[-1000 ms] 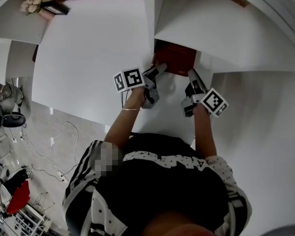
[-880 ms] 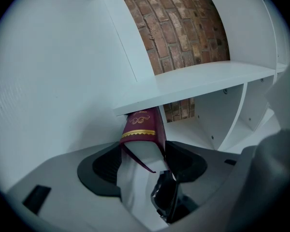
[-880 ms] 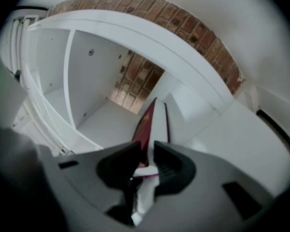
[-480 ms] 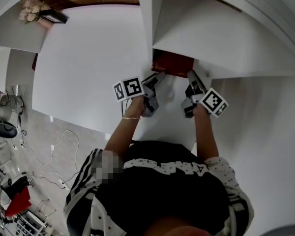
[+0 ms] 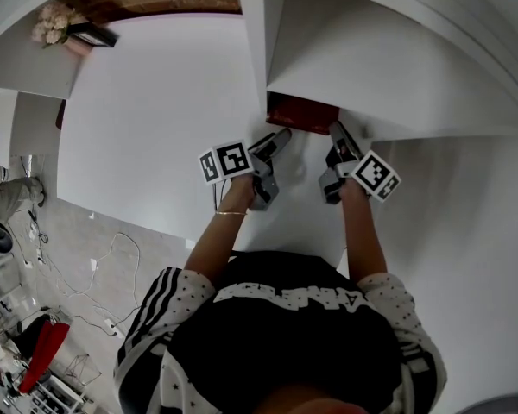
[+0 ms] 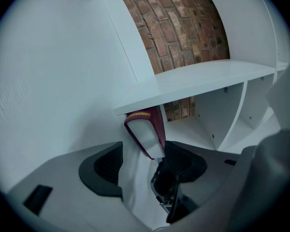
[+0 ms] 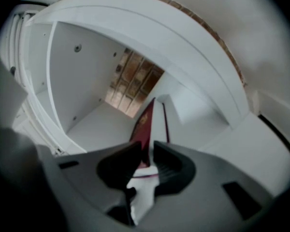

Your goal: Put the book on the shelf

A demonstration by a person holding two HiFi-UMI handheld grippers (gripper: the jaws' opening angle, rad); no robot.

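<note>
- My right tongs are closed on the book, with a pad pressing on each side of its near edge.
- My left tongs stand apart. The book's near corner sits between them against the right pad, the left pad is clear of it, and white shows through the gap.
- The book is dark red with white pages and stands on edge, leaning a little in the left gripper view.
- Its far part is already inside a low compartment of the white shelf, just under a shelf board. Its near end sticks out toward me.
- From the head view, the left tongs are at the book's near left corner and the right tongs at its near right corner, close together.
- A brick wall shows behind the open back of the shelf.
</note>
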